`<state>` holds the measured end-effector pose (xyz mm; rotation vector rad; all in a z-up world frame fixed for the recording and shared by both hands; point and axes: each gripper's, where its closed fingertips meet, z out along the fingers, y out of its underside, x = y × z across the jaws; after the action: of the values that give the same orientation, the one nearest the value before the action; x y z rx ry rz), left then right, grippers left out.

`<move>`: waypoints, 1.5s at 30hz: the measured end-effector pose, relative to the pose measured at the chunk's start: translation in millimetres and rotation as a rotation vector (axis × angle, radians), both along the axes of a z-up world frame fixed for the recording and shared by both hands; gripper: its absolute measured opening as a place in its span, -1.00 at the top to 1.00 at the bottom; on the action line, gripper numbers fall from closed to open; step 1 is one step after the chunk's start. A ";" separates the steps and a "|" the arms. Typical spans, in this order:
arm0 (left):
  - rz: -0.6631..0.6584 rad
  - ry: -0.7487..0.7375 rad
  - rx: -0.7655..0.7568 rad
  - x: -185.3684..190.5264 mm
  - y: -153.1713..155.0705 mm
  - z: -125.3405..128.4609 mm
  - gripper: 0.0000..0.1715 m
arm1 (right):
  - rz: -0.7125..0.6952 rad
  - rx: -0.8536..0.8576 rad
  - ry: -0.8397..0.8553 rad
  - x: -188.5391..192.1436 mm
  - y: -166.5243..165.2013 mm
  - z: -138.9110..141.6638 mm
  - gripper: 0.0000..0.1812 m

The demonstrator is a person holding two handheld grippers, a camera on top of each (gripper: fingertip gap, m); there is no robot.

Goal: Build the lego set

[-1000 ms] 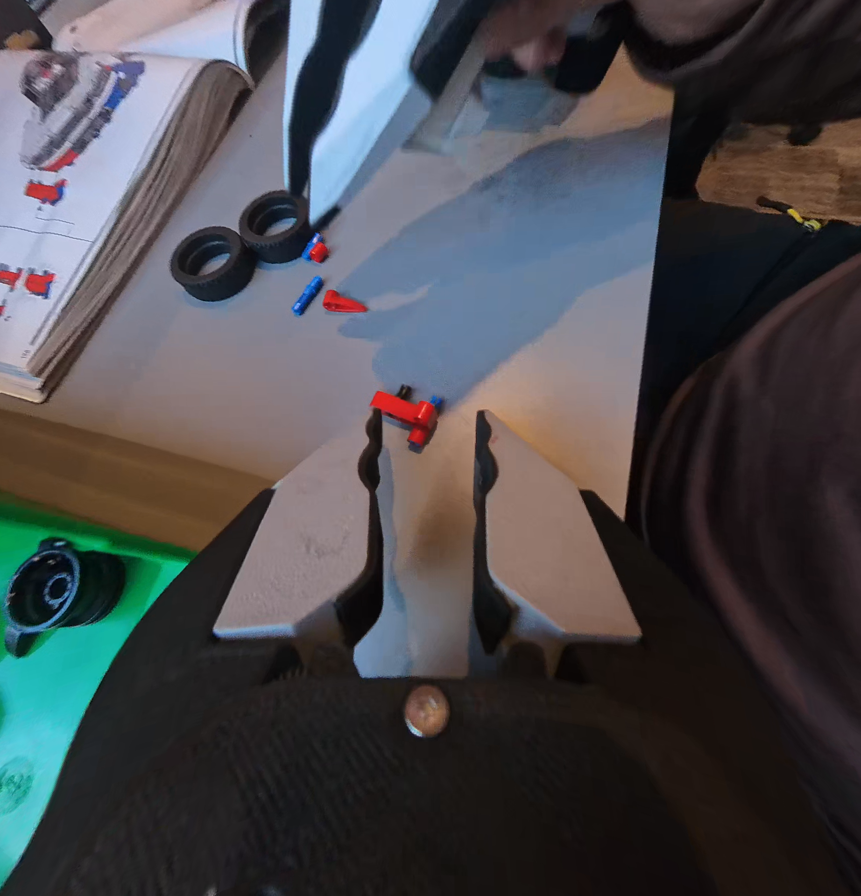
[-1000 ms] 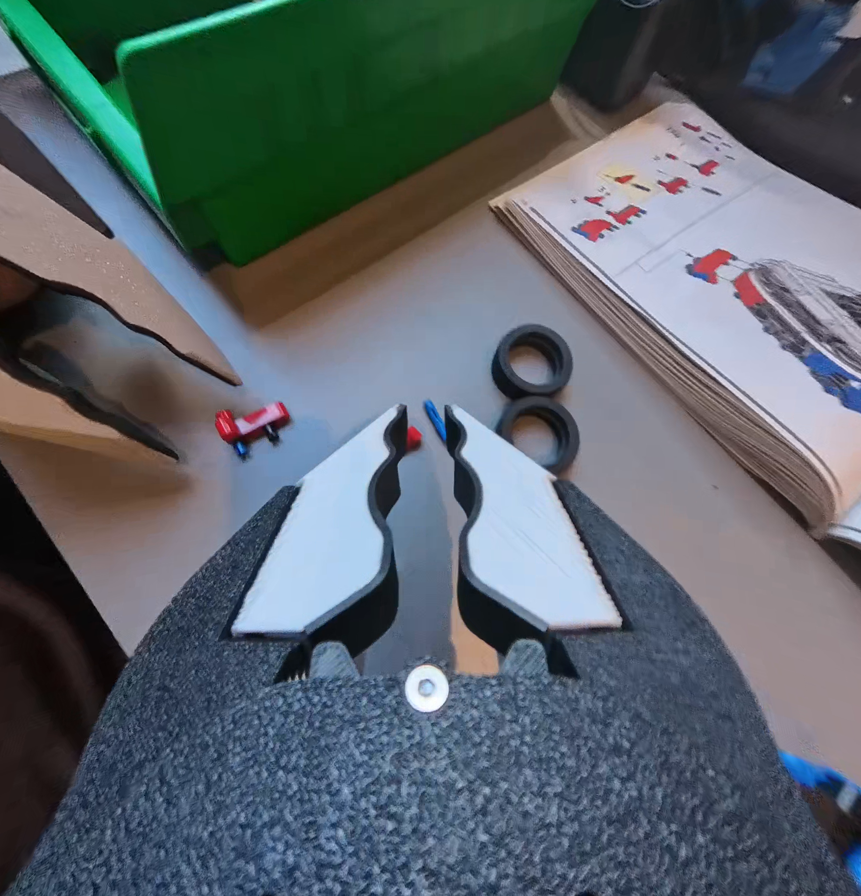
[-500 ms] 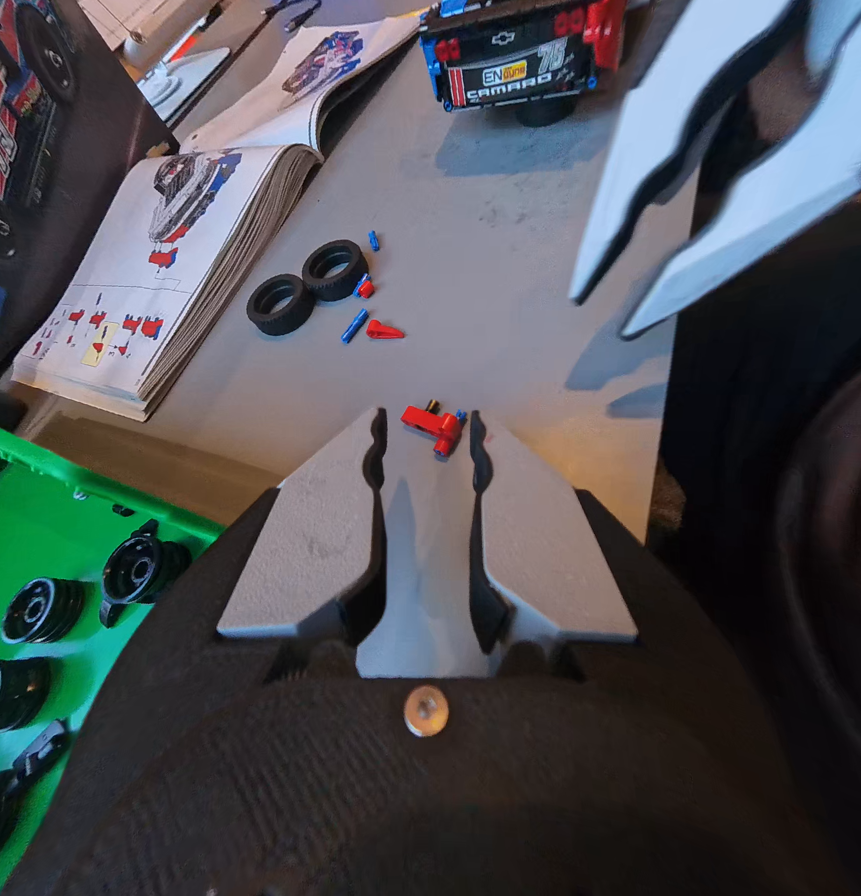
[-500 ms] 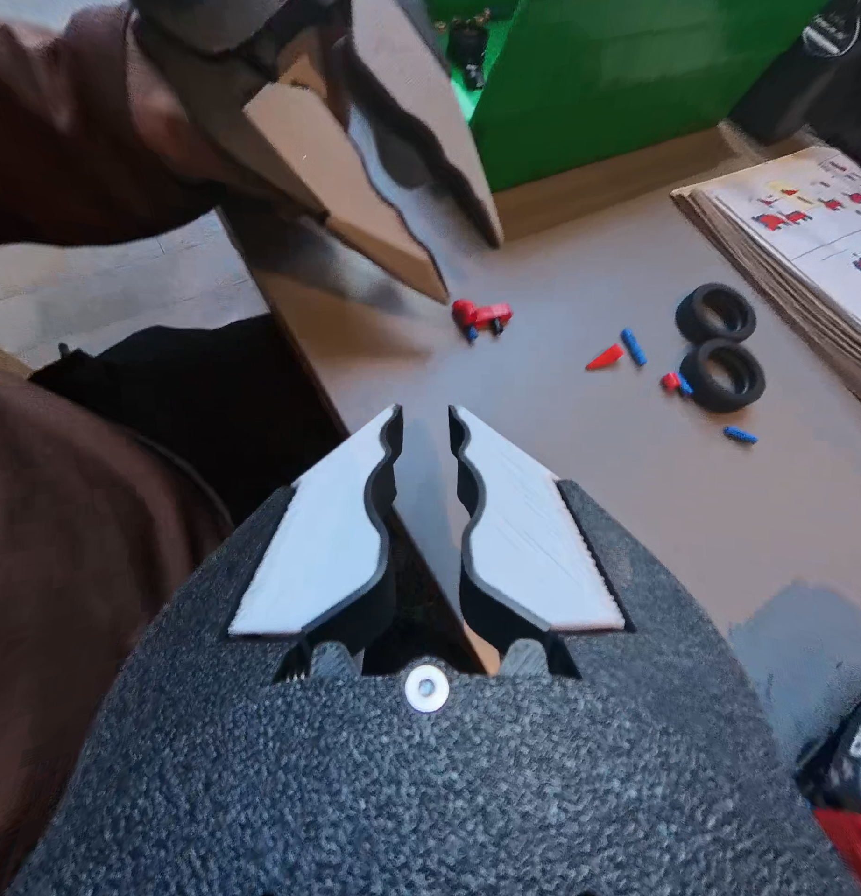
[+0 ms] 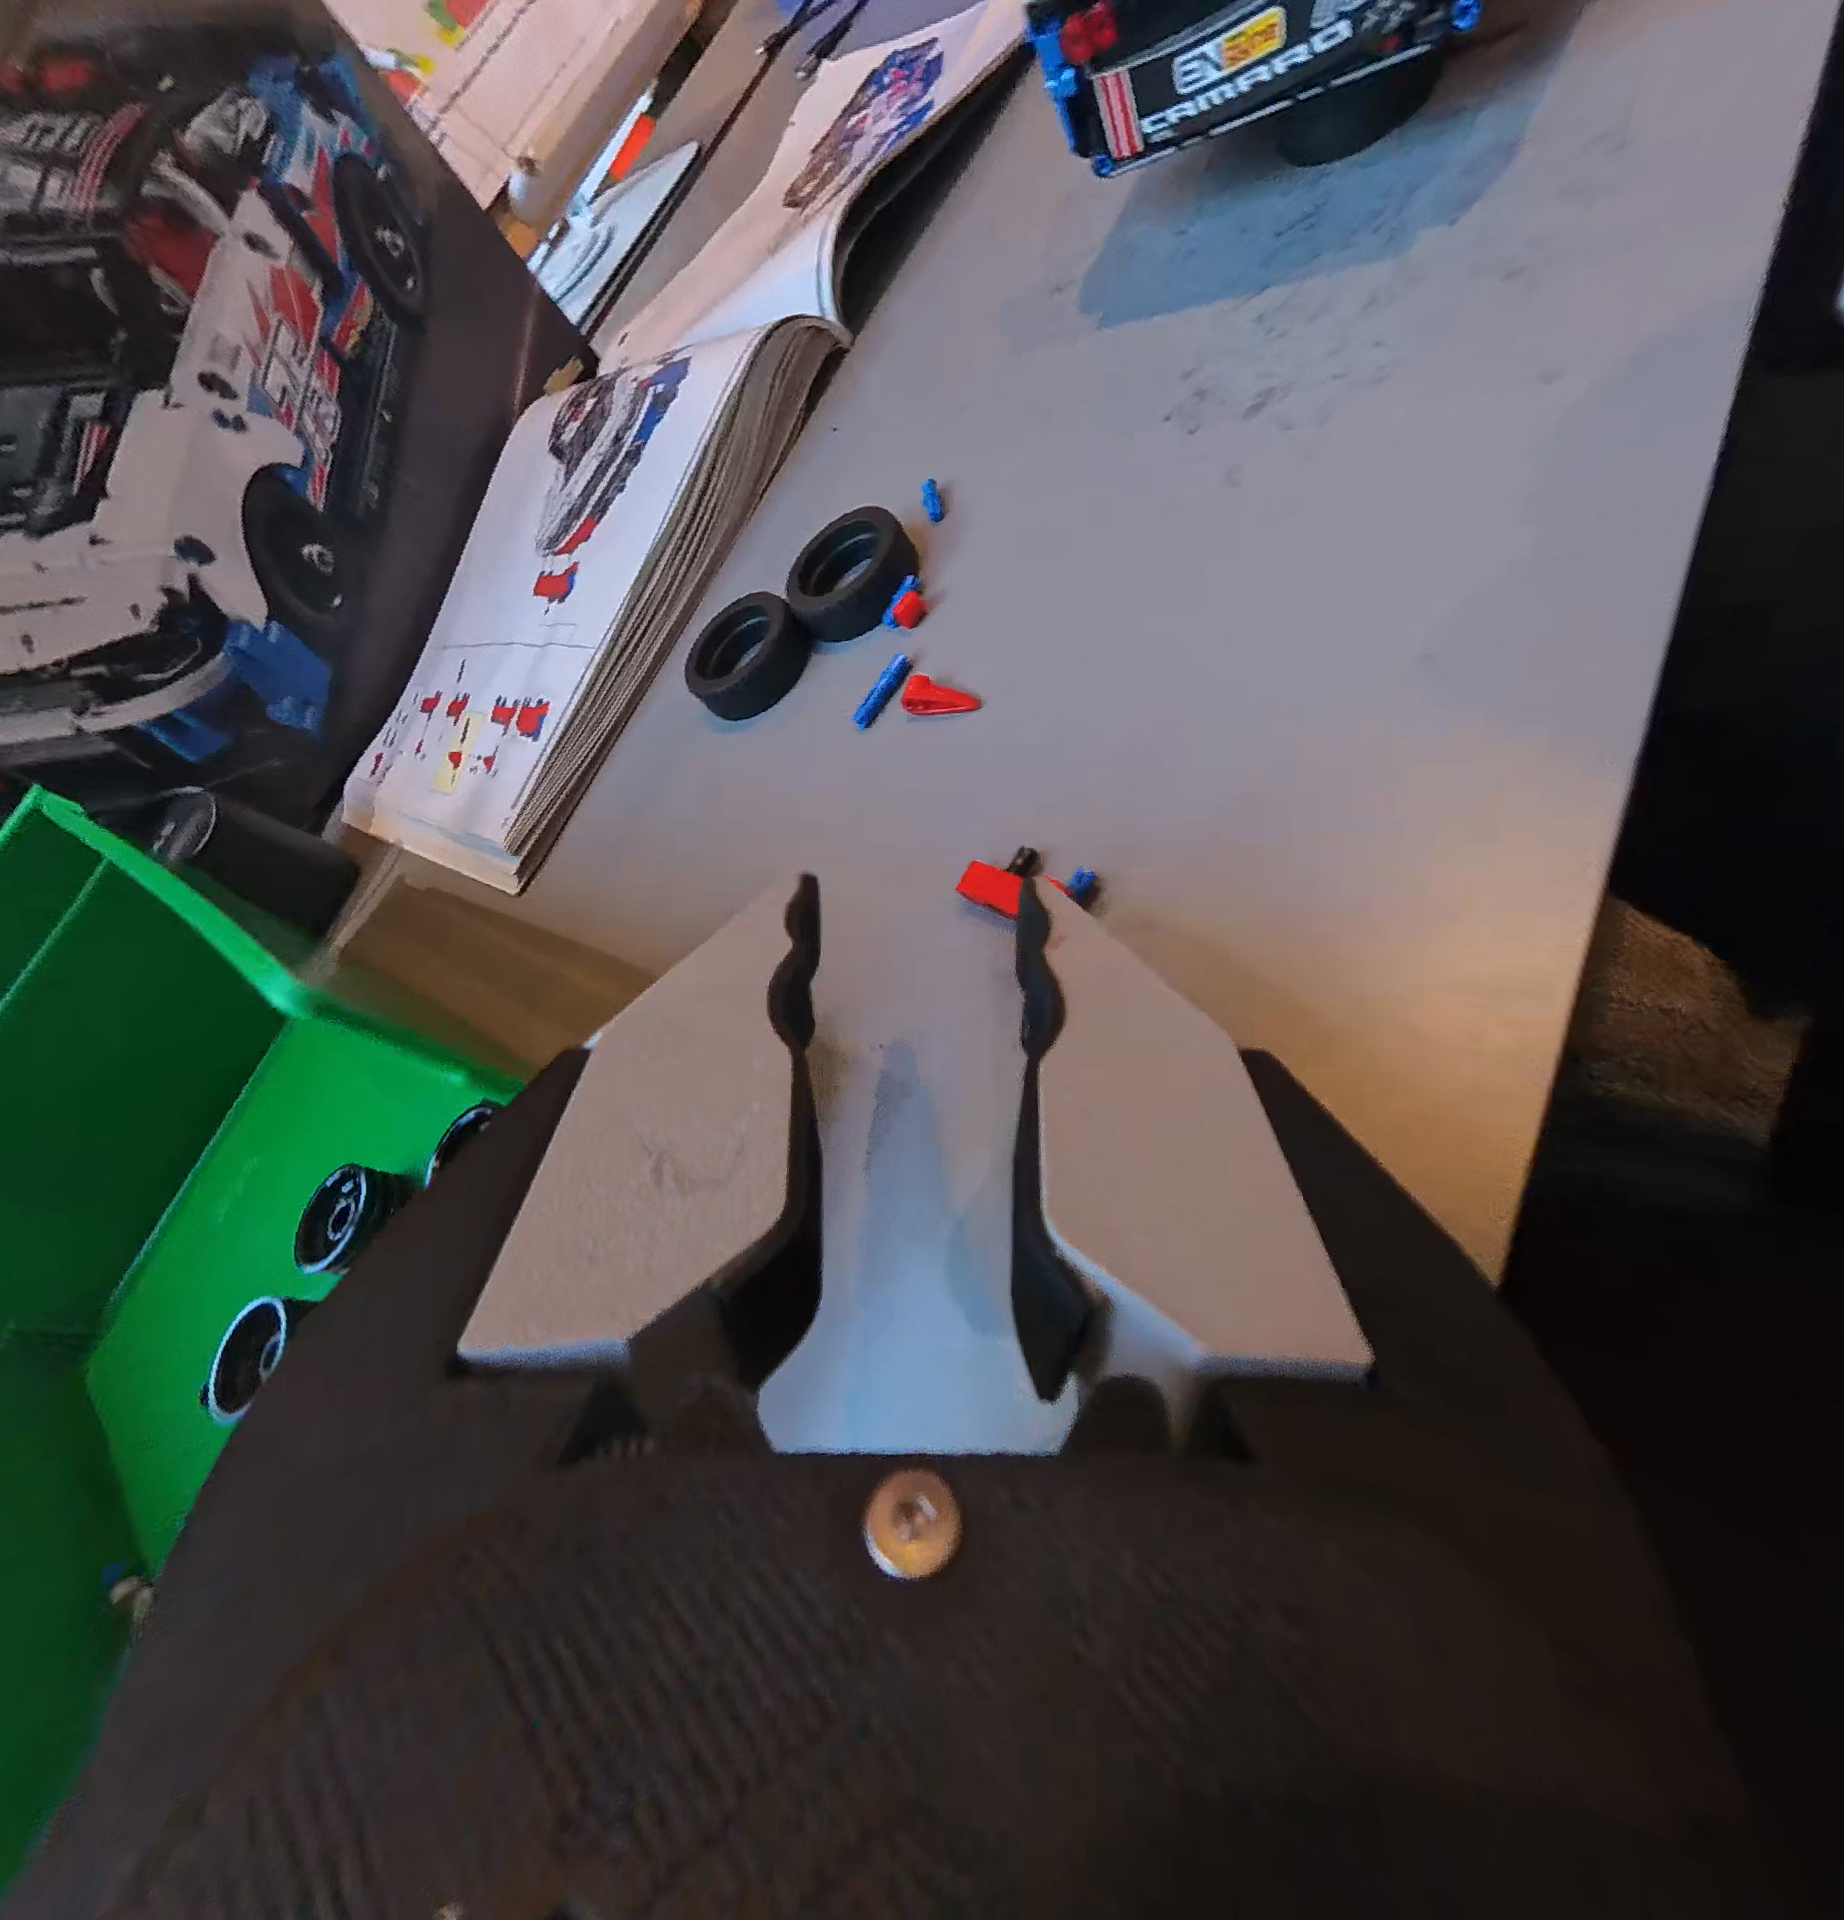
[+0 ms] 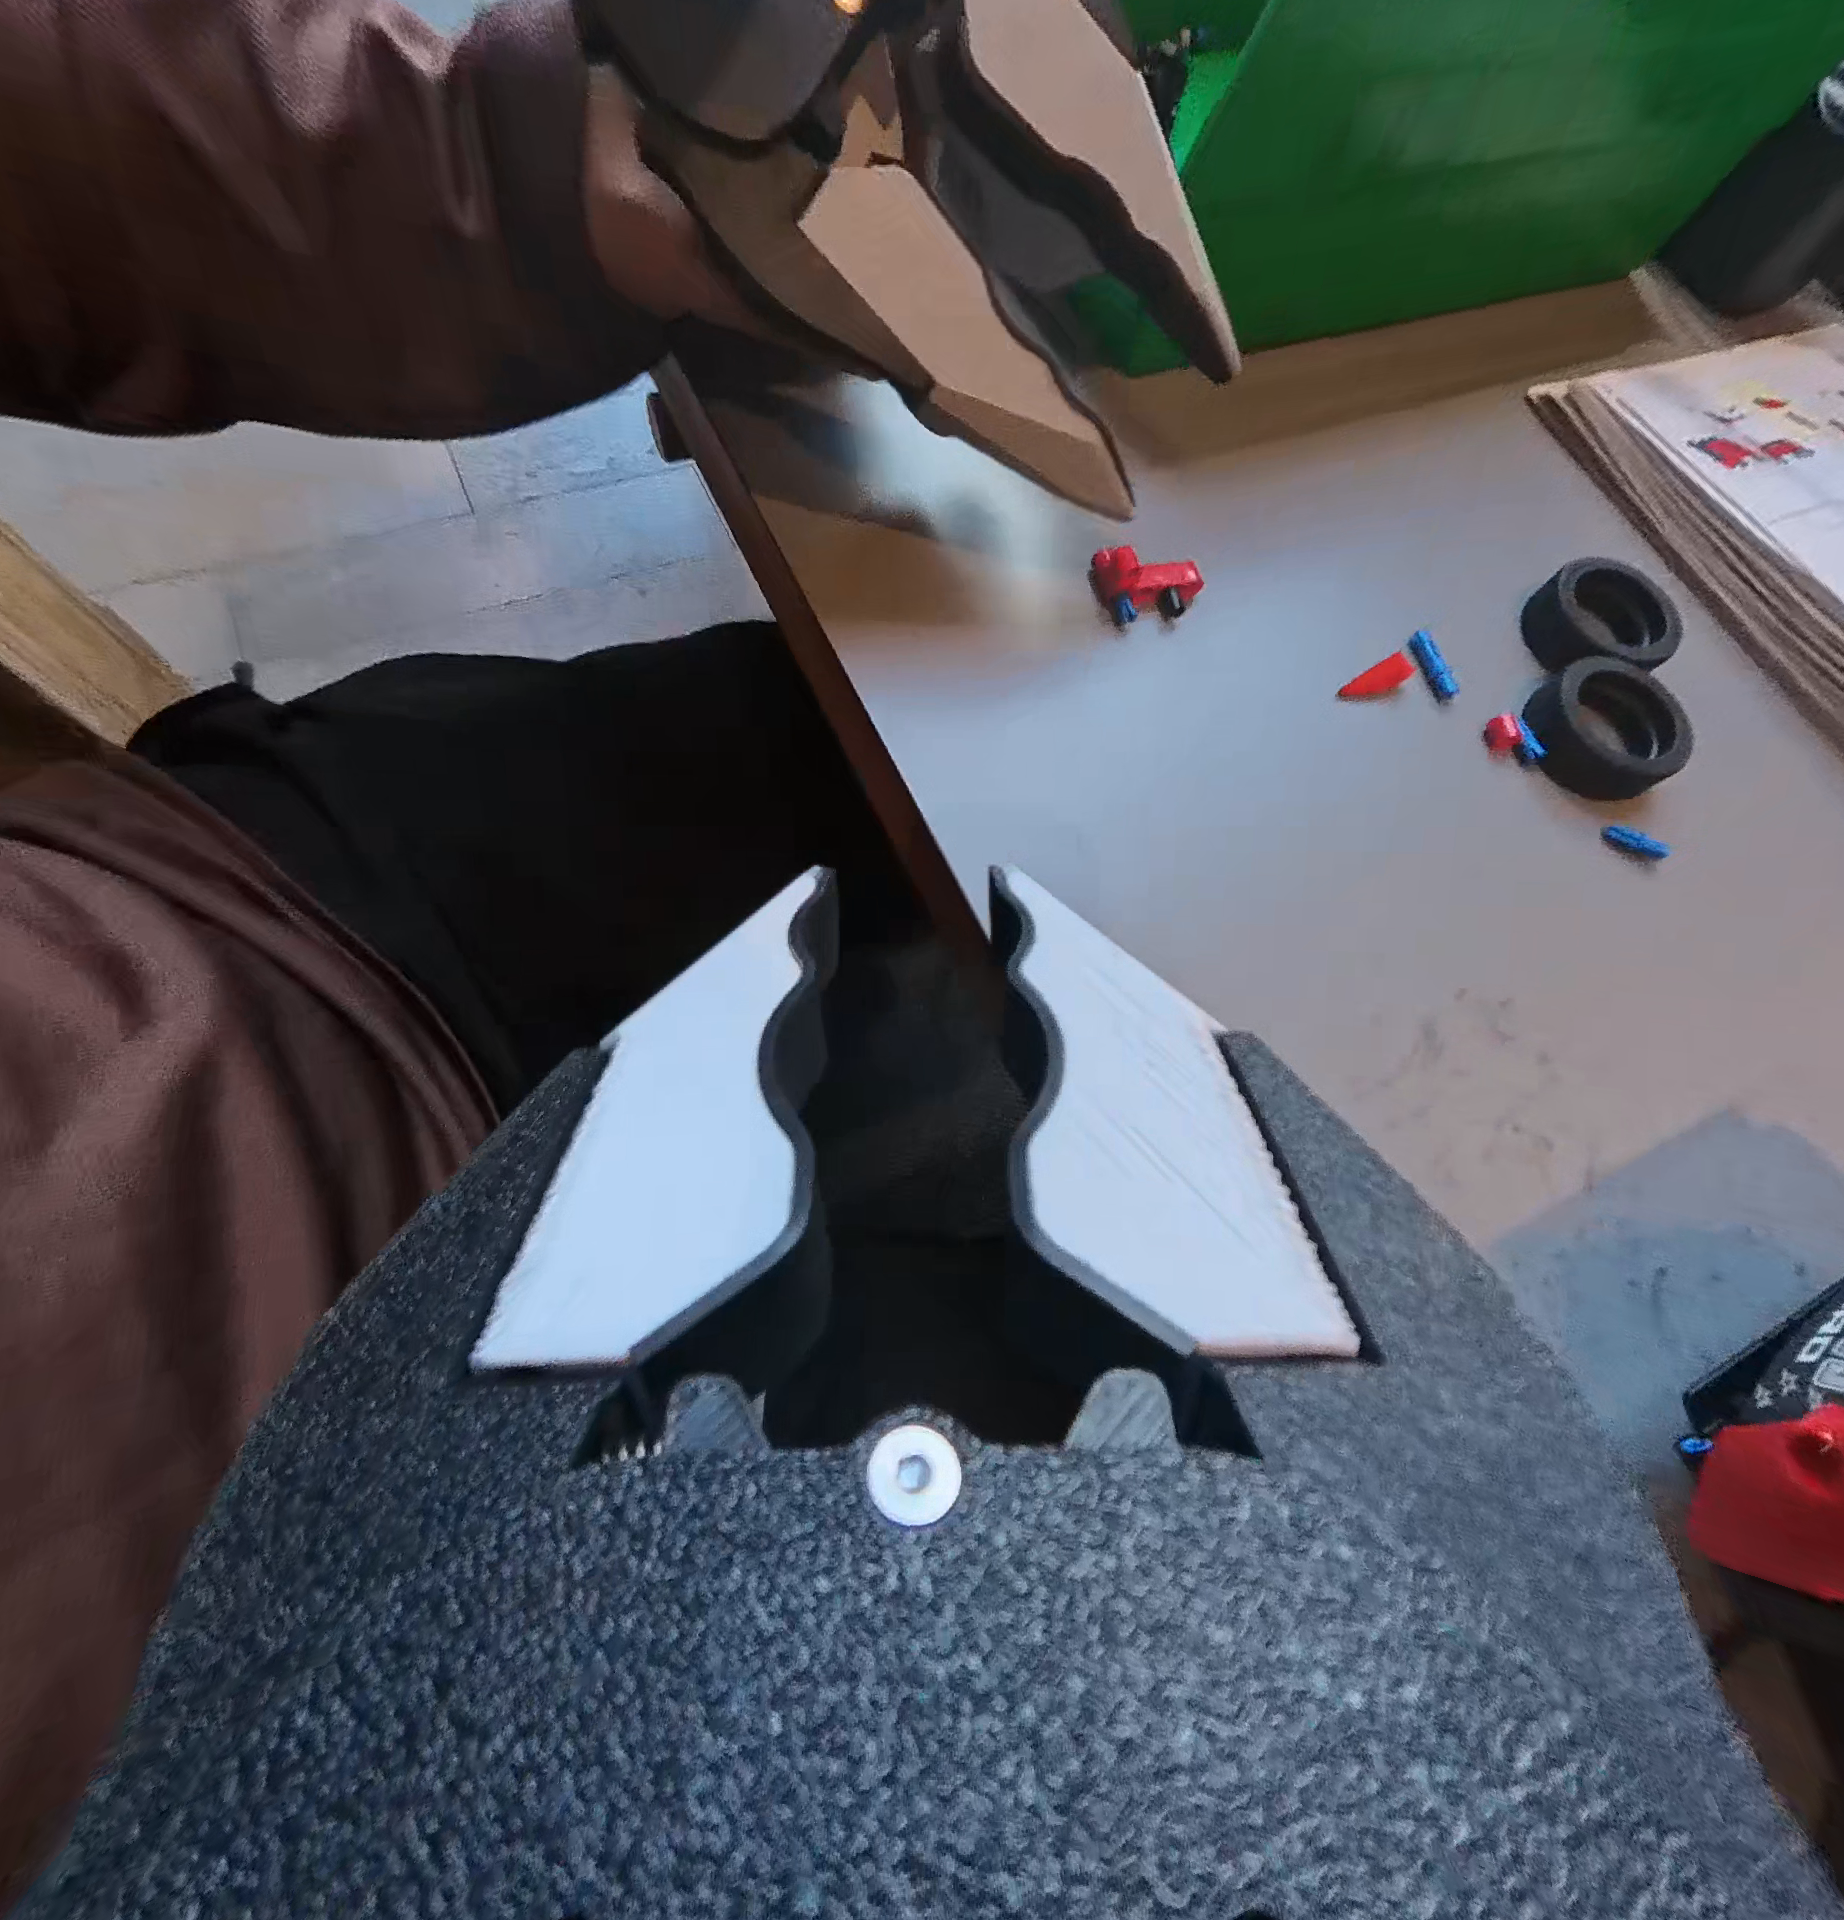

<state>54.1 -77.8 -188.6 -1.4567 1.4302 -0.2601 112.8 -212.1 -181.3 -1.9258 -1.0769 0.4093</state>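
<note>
- Judging by the table (image 5: 1313,520), the build is well along: the mostly finished car (image 5: 1261,73) sits at the far end, beyond the two tyres (image 5: 793,613), though it's only partly in view.
- Loose bits left near the tyres: blue pins (image 6: 1432,665), a red wedge (image 6: 1373,681), and a small red sub-assembly (image 6: 1146,580) on the near side of them.
- Left gripper (image 5: 916,899) is parted and empty, hovering just beside that sub-assembly.
- Right gripper (image 6: 913,894) is parted and empty too, hanging off the table edge, well apart from the tyres.
- Open manual (image 5: 606,582) lies just beside the tyres, green bin (image 5: 118,1039) farther out; nothing blocks the parts.
</note>
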 end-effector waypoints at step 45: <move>-0.037 -0.103 0.025 -2.0 -5.8 16.2 0.65 | 0.215 -0.034 -0.591 87.3 176.3 28.8 0.75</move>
<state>52.1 -83.6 -172.4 -1.3784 1.3735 -0.3347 200.1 -35.8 -152.5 -2.0202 -1.6721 -0.0422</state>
